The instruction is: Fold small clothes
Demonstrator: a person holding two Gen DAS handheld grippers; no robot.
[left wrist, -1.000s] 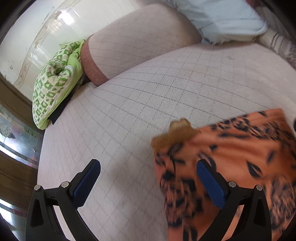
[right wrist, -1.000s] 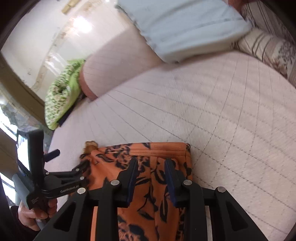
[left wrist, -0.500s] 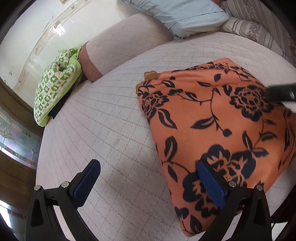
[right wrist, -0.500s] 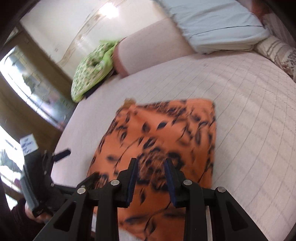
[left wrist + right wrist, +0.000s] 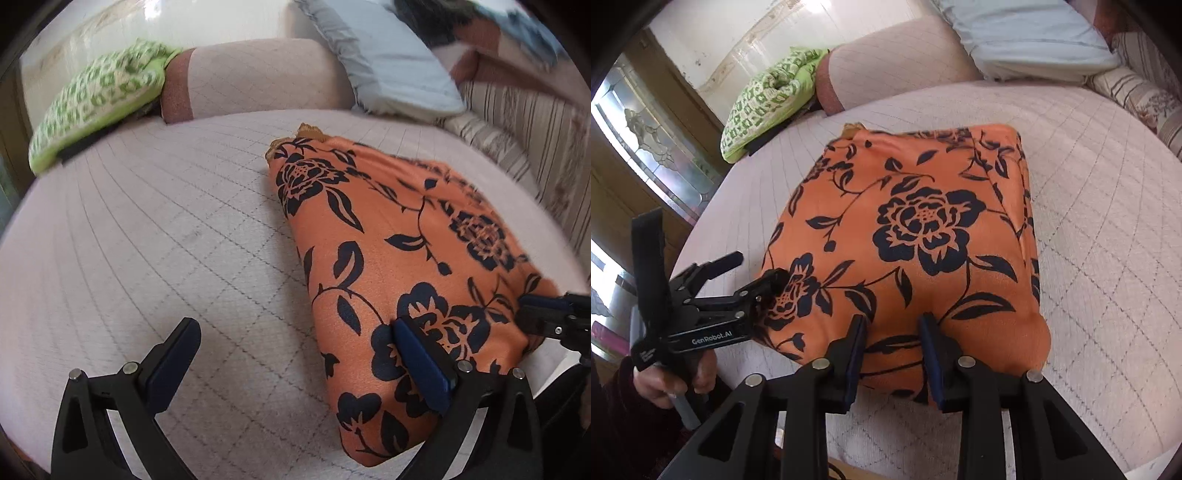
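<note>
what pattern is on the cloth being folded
Orange garment with dark navy roses and leaves, clearest in the right wrist view.

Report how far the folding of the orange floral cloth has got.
Done: the cloth lies on the bed in a doubled rectangle, layered edges showing along one side. In hand: the right claw hangs over its near edge, jaws part open, nothing visibly pinched; the left claw is wide open with one finger at the near corner. Left: probably another fold, though that is a guess.

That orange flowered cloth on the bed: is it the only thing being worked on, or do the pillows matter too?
Part of the job:
orange flowered cloth
left gripper
right gripper

Just lying about:
green patterned cushion
pale blue pillow
striped pillow
</note>
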